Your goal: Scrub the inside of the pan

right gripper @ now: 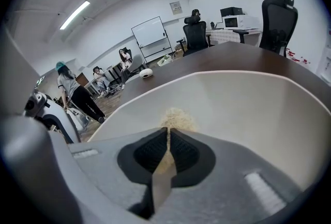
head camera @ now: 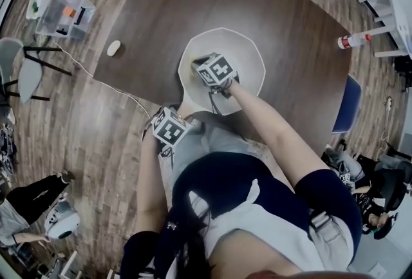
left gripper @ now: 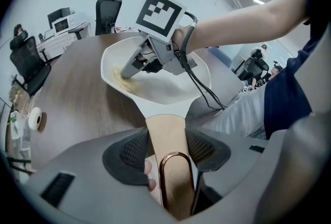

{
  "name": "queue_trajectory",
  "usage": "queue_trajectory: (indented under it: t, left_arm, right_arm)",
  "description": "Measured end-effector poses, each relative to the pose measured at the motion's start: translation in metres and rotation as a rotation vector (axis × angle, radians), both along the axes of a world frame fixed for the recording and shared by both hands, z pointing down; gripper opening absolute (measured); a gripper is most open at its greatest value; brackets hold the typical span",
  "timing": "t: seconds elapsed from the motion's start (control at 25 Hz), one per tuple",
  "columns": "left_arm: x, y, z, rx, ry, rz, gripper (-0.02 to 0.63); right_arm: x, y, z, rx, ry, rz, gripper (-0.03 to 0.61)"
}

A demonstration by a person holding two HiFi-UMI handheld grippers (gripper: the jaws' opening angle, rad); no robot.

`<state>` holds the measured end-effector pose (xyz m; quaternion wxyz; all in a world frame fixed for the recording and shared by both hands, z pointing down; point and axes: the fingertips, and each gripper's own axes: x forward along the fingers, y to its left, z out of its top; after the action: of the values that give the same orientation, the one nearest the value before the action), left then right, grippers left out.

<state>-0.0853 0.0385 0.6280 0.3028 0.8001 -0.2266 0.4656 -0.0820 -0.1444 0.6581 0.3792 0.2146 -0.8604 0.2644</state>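
Observation:
A white pan (head camera: 248,55) stands on the dark brown table (head camera: 161,7), its tan wooden handle (left gripper: 166,135) pointing toward me. My left gripper (left gripper: 166,141) is shut on that handle, just ahead of its copper hanging loop; in the head view this gripper (head camera: 180,118) sits at the table's near edge. My right gripper (head camera: 201,66) reaches down into the pan's left side. It is shut on a tan scrub pad (right gripper: 176,117) that presses against the pan's inner wall (right gripper: 248,109). From the left gripper view, the right gripper (left gripper: 135,66) leans into the pan (left gripper: 170,88) with the pad (left gripper: 123,77) under its tips.
A small white roll (head camera: 114,48) lies on the table's left part. A red-and-white bottle (head camera: 353,40) lies near the right edge. A clear plastic bin (head camera: 64,13) stands on the floor at left, a blue chair (head camera: 347,104) at right. Office chairs and people stand beyond the table.

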Motion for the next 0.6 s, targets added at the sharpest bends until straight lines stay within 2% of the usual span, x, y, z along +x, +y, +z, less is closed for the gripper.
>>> queue_trajectory:
  t: [0.32,0.44,0.6]
  left_arm:
    - [0.002,-0.001,0.000,0.004,-0.001,-0.005,0.224]
    - [-0.002,-0.005,-0.002,0.021,-0.023,-0.005,0.224]
    - [0.001,0.001,0.001,-0.008,-0.004,0.000,0.224]
  right_arm:
    - [0.015,-0.021,0.005,0.051,0.054,0.077,0.015]
    - [0.019,-0.026,0.006,0.063,0.073,0.095,0.015]
    - [0.027,-0.035,0.008,0.064,0.101,0.133,0.015]
